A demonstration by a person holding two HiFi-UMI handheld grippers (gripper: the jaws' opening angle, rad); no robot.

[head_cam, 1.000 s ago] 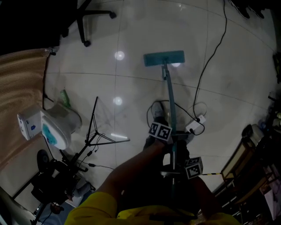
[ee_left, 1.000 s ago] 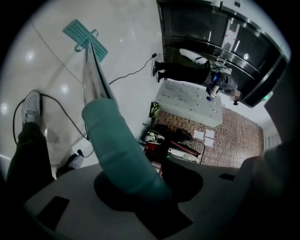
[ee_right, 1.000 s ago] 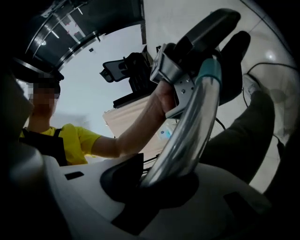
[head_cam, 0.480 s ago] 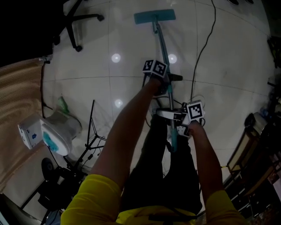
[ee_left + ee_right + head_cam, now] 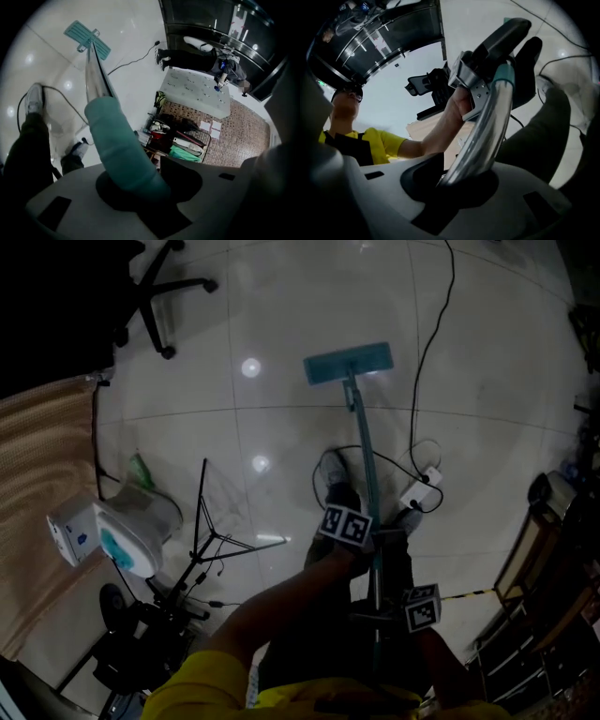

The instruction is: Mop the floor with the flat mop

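The flat mop's teal head (image 5: 349,363) lies flat on the glossy white tile floor (image 5: 281,381), ahead of the person's feet. Its handle (image 5: 364,460) runs back toward me. My left gripper (image 5: 368,546) is shut on the teal grip part of the handle (image 5: 121,150), and the mop head (image 5: 87,36) shows far down the shaft. My right gripper (image 5: 380,617) is shut on the handle's metal part (image 5: 480,138), closer to the body. The left gripper (image 5: 499,49) and the hand on it sit higher on the shaft.
A black cable with a white power strip (image 5: 419,493) loops by the feet. A black stand (image 5: 202,531) and a white tilted container (image 5: 122,531) are at left, an office chair base (image 5: 155,296) top left, racks (image 5: 553,549) at right. Another person (image 5: 192,54) stands beyond a white table (image 5: 197,89).
Half a second ago the arms were stretched out and the mop head was pushed far forward. Now both grippers have drawn back toward the body and the mop head has slid nearer.
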